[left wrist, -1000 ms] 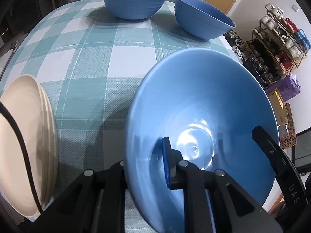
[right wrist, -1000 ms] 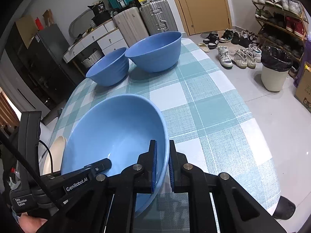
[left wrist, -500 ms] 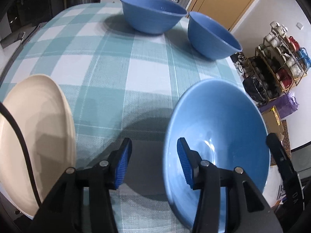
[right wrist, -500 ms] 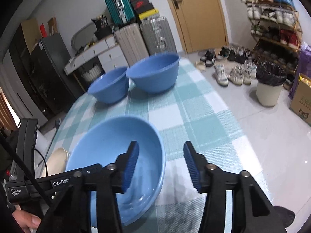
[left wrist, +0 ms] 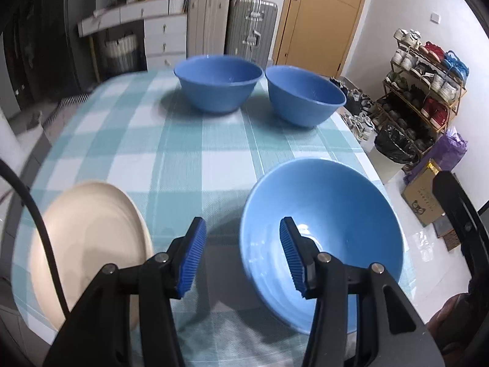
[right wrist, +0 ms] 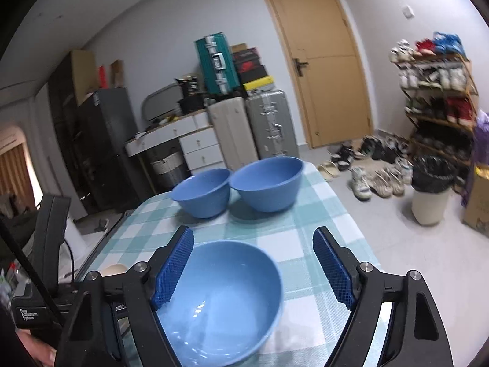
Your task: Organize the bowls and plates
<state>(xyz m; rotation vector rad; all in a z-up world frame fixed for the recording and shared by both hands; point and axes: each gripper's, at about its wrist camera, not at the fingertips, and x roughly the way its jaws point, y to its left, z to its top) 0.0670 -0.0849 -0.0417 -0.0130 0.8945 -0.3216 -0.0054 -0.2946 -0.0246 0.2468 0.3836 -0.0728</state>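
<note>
The near blue bowl sits empty at the bench's near edge, below both sets of fingers. The left gripper is half open, holding nothing; the right gripper is opening wide, also empty. Two more empty blue bowls stand side by side at the far edge, straight ahead. Cream plates lie at the near left corner.

Right tongs opening, nothing gripped; near blue bowl sits on checked desk below. Two more bowls at far end.
</note>
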